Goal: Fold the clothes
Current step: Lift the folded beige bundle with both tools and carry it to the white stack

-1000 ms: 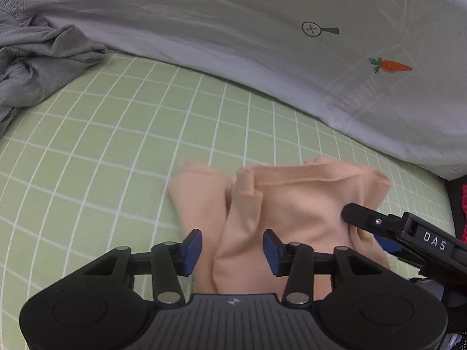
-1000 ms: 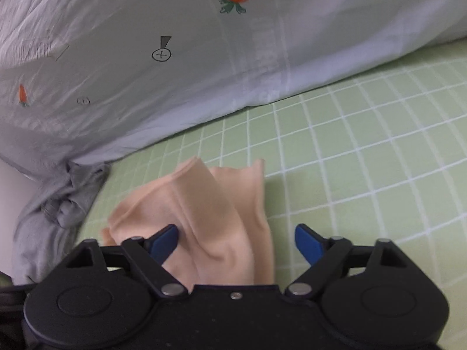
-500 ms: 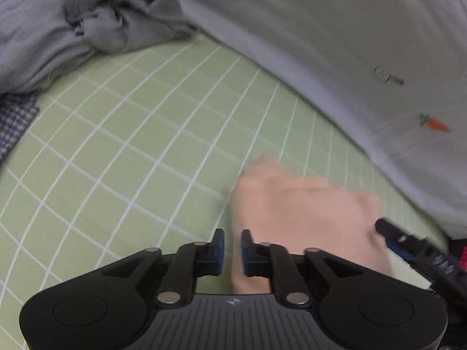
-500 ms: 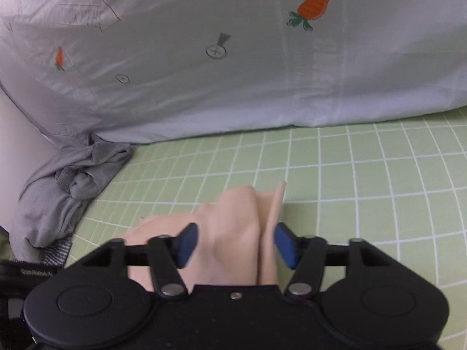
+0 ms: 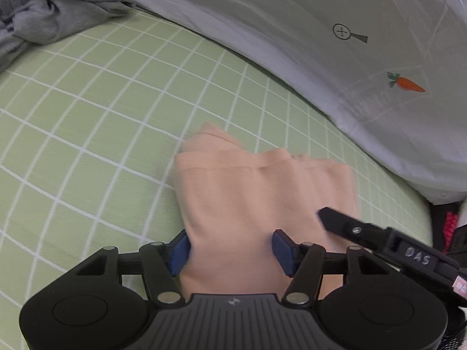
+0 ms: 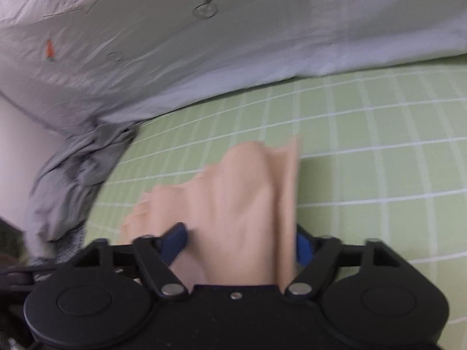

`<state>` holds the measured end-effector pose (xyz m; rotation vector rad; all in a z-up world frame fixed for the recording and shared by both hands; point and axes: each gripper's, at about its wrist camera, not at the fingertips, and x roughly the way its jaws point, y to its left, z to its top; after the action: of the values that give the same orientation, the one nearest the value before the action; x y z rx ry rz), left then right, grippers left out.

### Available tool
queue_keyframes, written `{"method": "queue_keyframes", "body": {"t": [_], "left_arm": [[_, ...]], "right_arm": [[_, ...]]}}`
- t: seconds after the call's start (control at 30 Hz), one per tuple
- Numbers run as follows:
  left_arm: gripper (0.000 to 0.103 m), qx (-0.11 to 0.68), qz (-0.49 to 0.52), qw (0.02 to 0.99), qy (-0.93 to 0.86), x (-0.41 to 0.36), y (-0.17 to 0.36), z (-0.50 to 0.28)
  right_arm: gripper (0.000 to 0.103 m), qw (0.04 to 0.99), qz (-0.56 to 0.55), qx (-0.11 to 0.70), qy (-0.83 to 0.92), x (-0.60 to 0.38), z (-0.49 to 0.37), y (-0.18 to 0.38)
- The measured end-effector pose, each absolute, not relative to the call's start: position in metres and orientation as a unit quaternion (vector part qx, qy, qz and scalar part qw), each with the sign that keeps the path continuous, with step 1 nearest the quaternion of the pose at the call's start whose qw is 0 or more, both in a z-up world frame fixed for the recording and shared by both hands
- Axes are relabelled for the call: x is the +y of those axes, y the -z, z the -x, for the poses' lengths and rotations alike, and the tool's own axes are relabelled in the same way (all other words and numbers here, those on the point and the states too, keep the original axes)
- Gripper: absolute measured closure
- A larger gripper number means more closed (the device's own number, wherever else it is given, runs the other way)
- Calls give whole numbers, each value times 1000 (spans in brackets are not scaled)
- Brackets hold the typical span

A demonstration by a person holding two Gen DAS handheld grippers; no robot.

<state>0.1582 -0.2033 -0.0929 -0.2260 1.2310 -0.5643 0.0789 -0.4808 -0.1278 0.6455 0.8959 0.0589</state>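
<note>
Reopened within the last half second, the left gripper (image 5: 230, 252) is spread astride the peach garment (image 5: 262, 204); the right gripper (image 6: 242, 243), narrowed, seemingly brackets its 3 o'clock edge unpinched, suggesting release on the sheet (image 5: 87, 116).

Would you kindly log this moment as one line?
task: fold clothes | left gripper: just opened, straddling peach garment | right gripper: closing around garment | surface: green checked sheet

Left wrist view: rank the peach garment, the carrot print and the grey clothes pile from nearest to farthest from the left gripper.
1. Peach garment: between the left gripper's open jaws, on the green sheet.
2. Carrot print: upper right, on the white duvet.
3. Grey clothes pile: far upper left corner.
</note>
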Motion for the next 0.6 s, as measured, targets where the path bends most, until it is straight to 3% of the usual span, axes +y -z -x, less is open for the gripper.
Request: {"method": "queue_keyframes", "body": {"t": [0.03, 0.1, 0.2, 0.6], "left_arm": [[53, 568, 113, 771, 265, -203, 94, -157], [69, 574, 135, 759, 276, -201, 96, -154], [83, 574, 121, 754, 294, -198, 88, -143], [83, 562, 115, 731, 368, -152, 44, -59]], "right_arm": [[51, 848, -311, 428, -31, -480, -78, 129], [75, 837, -338, 429, -36, -478, -71, 129], [79, 822, -383, 421, -32, -475, -53, 125], [80, 826, -410, 385, 40, -416, 66, 65]]}}
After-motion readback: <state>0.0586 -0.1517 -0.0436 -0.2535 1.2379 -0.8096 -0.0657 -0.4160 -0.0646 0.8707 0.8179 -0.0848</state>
